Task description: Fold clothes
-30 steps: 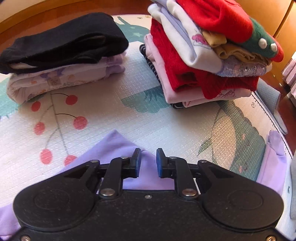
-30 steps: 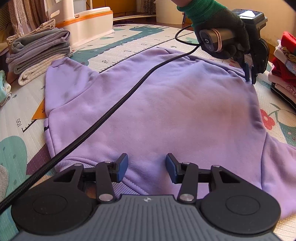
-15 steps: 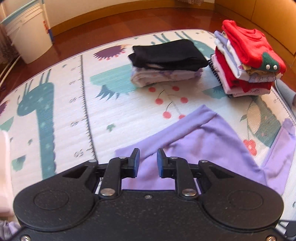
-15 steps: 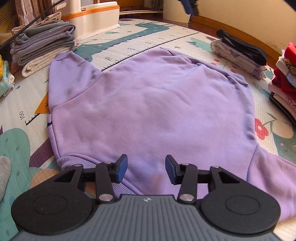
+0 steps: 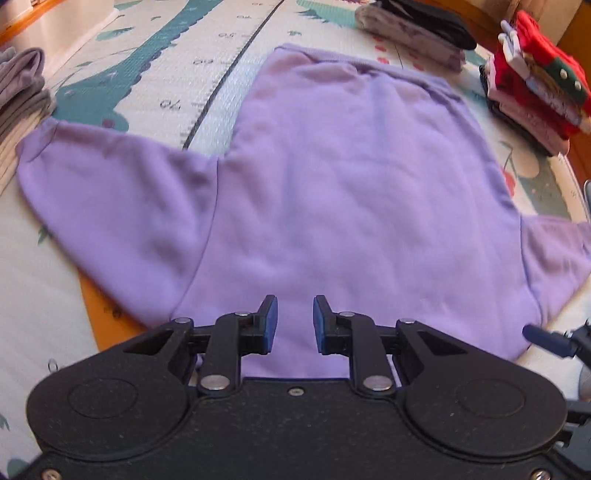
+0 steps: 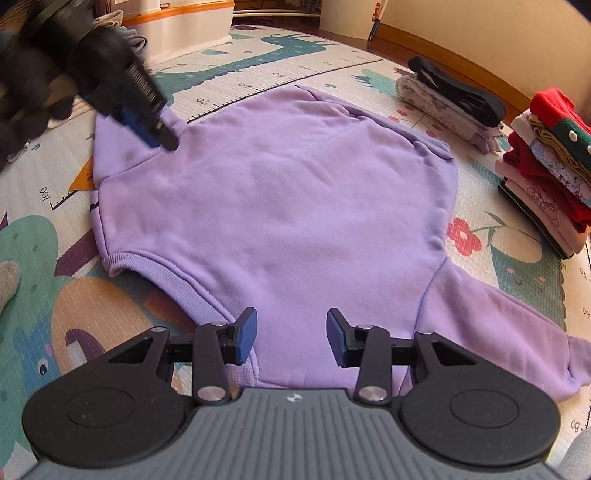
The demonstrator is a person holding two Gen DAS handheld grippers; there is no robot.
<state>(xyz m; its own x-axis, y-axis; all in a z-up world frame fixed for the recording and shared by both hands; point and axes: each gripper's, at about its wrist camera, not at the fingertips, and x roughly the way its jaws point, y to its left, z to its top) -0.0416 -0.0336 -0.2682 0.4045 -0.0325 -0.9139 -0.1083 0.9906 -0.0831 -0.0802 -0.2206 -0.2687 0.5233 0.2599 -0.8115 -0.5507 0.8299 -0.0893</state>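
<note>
The purple sweatshirt [image 6: 295, 206] lay spread flat and face down on the play mat [image 6: 258, 66], body smooth, both sleeves thrown out to the sides, the ribbed hem [image 6: 173, 269] nearest the right wrist camera. Laid open like that, it gave each side an edge to be taken up and turned in, which fits a garment readied for folding; no fold showed in it.

The right gripper [image 6: 291, 338] hung low over the hem, its jaws wide apart with nothing between them, placed as if to take hold of that edge. The left gripper [image 5: 294, 321] hovered over the cloth with its jaws a little apart, also empty; in the right wrist view it appeared at the far left, held in a dark-gloved hand [image 6: 33, 85] and pointing down at the sweatshirt near the left sleeve [image 5: 110, 206]. The pair stood at separate parts of the garment, which I judge suited a two-handed lift.

Around the sweatshirt, finished work seemed sorted by pile: a black-topped stack [image 6: 454, 99], a red and patterned stack [image 6: 546, 166], and grey folded pieces [image 5: 22, 92] at the left edge of the left wrist view. The mat was a children's one, printed with dinosaurs, cherries and a measuring ruler. It lay on a wooden floor [image 6: 443, 40] beside a pale wall, and a white tub [image 6: 192, 26] stood at its far edge.
</note>
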